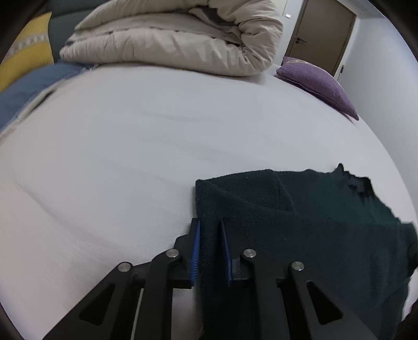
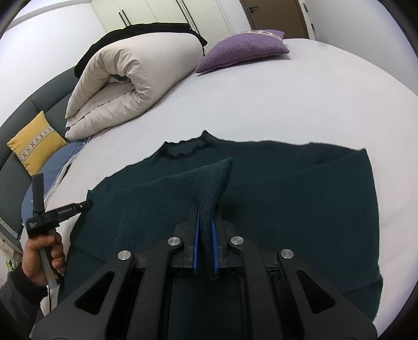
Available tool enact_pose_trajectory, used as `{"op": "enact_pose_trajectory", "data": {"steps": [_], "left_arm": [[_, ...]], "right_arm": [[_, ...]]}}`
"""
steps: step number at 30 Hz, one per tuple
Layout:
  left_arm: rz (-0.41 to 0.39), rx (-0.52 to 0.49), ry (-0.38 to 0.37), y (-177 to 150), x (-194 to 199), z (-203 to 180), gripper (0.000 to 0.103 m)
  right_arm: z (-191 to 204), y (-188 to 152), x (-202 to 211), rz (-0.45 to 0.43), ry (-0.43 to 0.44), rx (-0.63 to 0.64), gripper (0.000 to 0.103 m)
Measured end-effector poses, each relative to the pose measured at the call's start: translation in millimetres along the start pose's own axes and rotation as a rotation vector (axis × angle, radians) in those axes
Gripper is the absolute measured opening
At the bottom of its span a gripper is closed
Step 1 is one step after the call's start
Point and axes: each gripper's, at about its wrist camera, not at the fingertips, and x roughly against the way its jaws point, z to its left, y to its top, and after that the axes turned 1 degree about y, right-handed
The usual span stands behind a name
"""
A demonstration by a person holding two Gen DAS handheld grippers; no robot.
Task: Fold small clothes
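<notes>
Left edge of the right wrist view: yellow cushion point(image 2: 35, 142) leans on the grey headboard point(image 2: 47, 96), with a blue pillow point(image 2: 56, 167) below it on the bed. Rolled beige duvet point(image 2: 130, 83) sits on the white sheet point(image 2: 300, 99) by the headboard, a black item on top of it. Purple cushion point(image 2: 243, 49) lies further right, near the brown door point(image 2: 274, 13).

Dark green sweater point(image 2: 287, 209) lies spread on the sheet, well apart from the duvet, its collar pointing toward the duvet.

Left tool point(image 1: 210, 235): blue pads sit either side of the sweater's left edge, and a strip of knit runs up between them. Jaws are narrow. The pads look pressed on the fabric, though the far pad's contact is hard to confirm in the left wrist view. In the right wrist view the same tool point(image 2: 87, 203) comes in from the left, its tip at the sweater's left edge, with a bare hand point(image 2: 44, 253) on the handle and a dark sleeve behind it.

Right tool point(image 2: 206, 217): jaws nearly together, clamped on a bunched fold of the sweater. The pinched fabric rises from between the pads into a raised flap over the middle of the garment, just below the collar. The rest of the sweater is flat, and its right side reaches toward the right of the bed.
</notes>
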Motion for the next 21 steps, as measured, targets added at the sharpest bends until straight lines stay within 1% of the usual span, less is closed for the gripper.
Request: {"op": "enact_pose_trajectory", "data": {"steps": [1,3,5,6,8,9,10,11,12,14,15,16,17,18,19,21], "left_arm": [[-0.010,-0.004,0.003,-2,0,0,0.016],[-0.012,0.011,-0.005,-2,-2,4,0.014],[-0.011,0.022,-0.011,0,-5,7,0.012],[-0.012,0.027,-0.013,-1,-6,9,0.012],[-0.009,0.028,-0.007,0,-7,10,0.012],[-0.008,0.020,-0.001,2,-7,9,0.012],[-0.005,0.020,-0.005,4,-6,10,0.011],[-0.004,0.032,-0.023,7,-3,12,0.012],[-0.002,0.055,-0.044,7,4,18,0.015],[-0.023,0.075,-0.050,6,18,25,0.015],[-0.035,0.078,-0.050,4,27,28,0.019],[-0.044,0.079,-0.058,0,37,30,0.021],[-0.048,0.072,-0.068,-5,45,30,0.024],[-0.051,0.062,-0.070,-9,50,29,0.024],[-0.048,0.042,-0.067,-15,54,25,0.024],[-0.029,-0.019,-0.041,-24,52,13,0.024]], "right_arm": [[3,0,6,0.004,-0.006,0.003,0.007],[1,-2,0,0.032,-0.031,-0.005,0.007],[-14,-11,-19,0.101,-0.072,-0.032,0.007],[-24,-16,-27,0.112,-0.053,-0.066,0.006],[-35,-18,-27,0.091,-0.001,-0.127,0.006],[-36,-18,-26,0.091,0.003,-0.141,0.006],[-32,-17,-27,0.099,-0.013,-0.125,0.006],[-27,-15,-26,0.105,-0.028,-0.105,0.007],[-23,-15,-24,0.108,-0.031,-0.099,0.011],[-21,-13,-18,0.125,-0.016,-0.123,0.015],[-23,-13,-12,0.122,0.006,-0.146,0.020],[-26,-14,-6,0.111,0.021,-0.160,0.031],[-27,-15,0,0.096,0.028,-0.171,0.038],[-27,-17,7,0.073,0.030,-0.180,0.048],[-27,-18,12,0.058,0.035,-0.182,0.048],[-29,-20,13,0.061,0.038,-0.186,0.048]]}}
